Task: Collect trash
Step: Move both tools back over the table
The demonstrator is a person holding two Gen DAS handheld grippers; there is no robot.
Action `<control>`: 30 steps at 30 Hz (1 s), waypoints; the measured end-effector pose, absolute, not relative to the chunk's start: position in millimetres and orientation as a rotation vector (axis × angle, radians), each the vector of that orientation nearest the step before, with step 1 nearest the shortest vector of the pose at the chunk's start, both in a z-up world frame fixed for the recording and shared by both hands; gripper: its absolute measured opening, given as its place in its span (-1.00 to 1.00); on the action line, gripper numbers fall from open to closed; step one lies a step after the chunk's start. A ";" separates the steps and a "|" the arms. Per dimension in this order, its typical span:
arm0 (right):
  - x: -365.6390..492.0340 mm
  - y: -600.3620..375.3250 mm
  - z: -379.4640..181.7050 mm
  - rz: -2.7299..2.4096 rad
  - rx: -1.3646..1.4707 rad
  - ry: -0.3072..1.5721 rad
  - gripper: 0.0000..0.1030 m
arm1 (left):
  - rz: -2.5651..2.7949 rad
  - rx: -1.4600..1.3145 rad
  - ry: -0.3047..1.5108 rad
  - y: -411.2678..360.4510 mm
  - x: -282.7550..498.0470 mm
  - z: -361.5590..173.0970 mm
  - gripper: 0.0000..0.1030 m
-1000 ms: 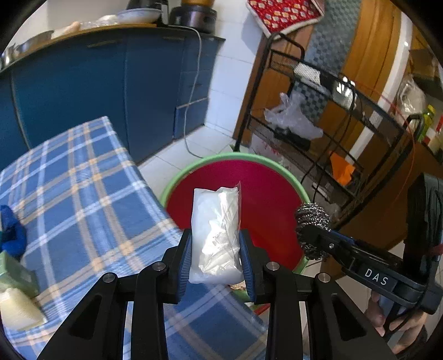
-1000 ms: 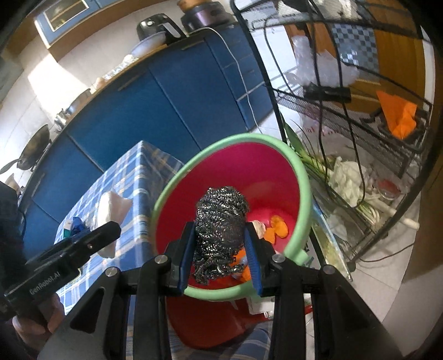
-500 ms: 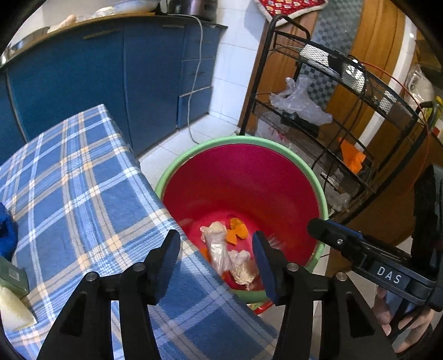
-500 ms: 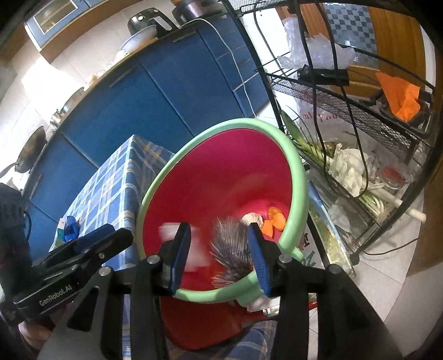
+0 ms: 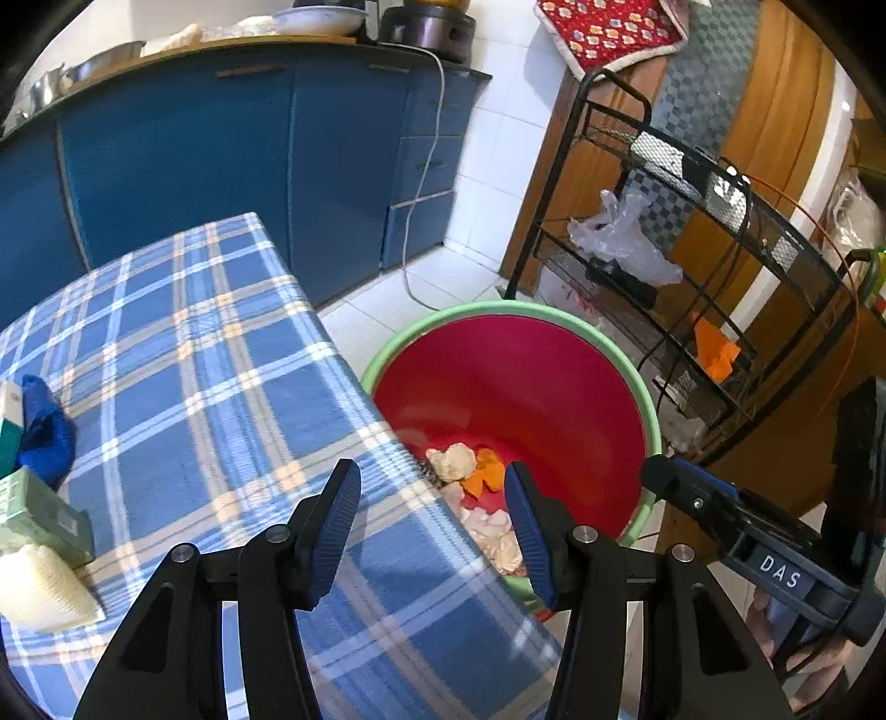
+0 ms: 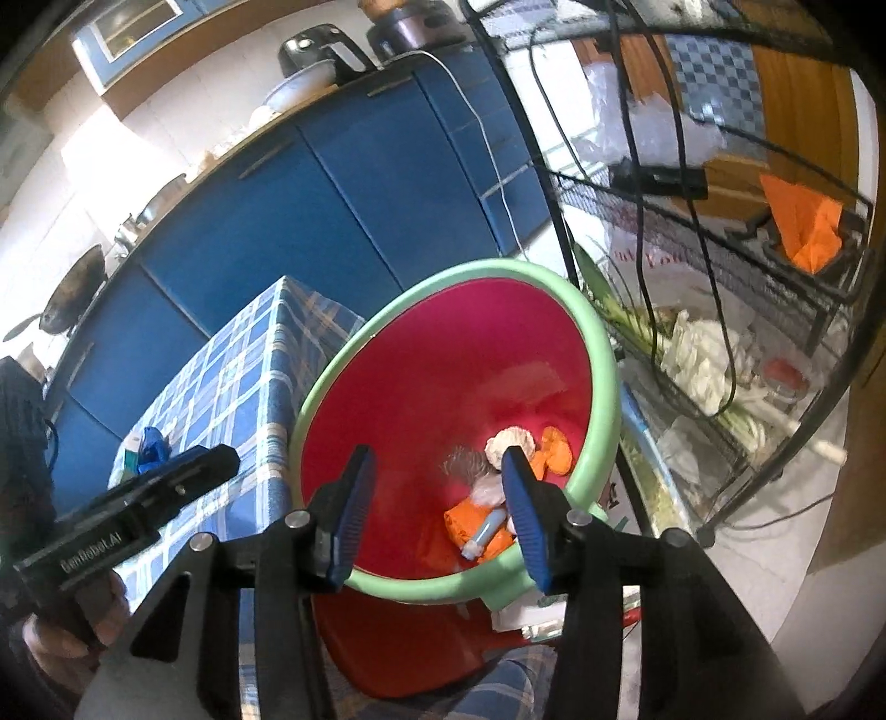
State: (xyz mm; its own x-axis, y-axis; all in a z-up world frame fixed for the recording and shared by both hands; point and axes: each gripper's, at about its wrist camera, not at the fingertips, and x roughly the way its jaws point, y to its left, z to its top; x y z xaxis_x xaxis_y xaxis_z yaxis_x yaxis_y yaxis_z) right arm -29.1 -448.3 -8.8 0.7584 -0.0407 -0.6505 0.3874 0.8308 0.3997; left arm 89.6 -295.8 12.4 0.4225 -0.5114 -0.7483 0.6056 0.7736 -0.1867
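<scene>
Hovering over the red plastic bin with green rim, left gripper and right gripper both gaped wide, empty. Steel-wool scourer and crumpled white bag lay inside, beside blue-checked tablecloth.

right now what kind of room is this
Most likely a home kitchen: blue cabinets with pots on the counter, a wire rack of vegetables, and a checked table beside a red bin.
</scene>
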 end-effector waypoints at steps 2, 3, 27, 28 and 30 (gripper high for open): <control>-28.1 -443.6 -6.1 -0.231 0.532 0.668 0.01 | -0.690 0.114 0.890 -290.6 90.2 15.2 0.08; -27.8 -441.9 -5.4 -0.221 0.531 0.665 0.01 | -0.686 0.111 0.890 -287.5 90.6 16.2 0.08; -20.5 -414.7 1.8 -0.163 0.504 0.669 0.01 | -0.435 0.045 0.856 -171.9 95.0 35.6 0.09; -19.3 -412.1 3.1 -0.161 0.499 0.668 0.01 | -0.420 0.044 0.861 -167.2 95.6 34.9 0.09; -17.9 -409.2 4.5 -0.157 0.494 0.668 0.01 | -0.390 0.042 0.872 -154.8 97.4 33.2 0.09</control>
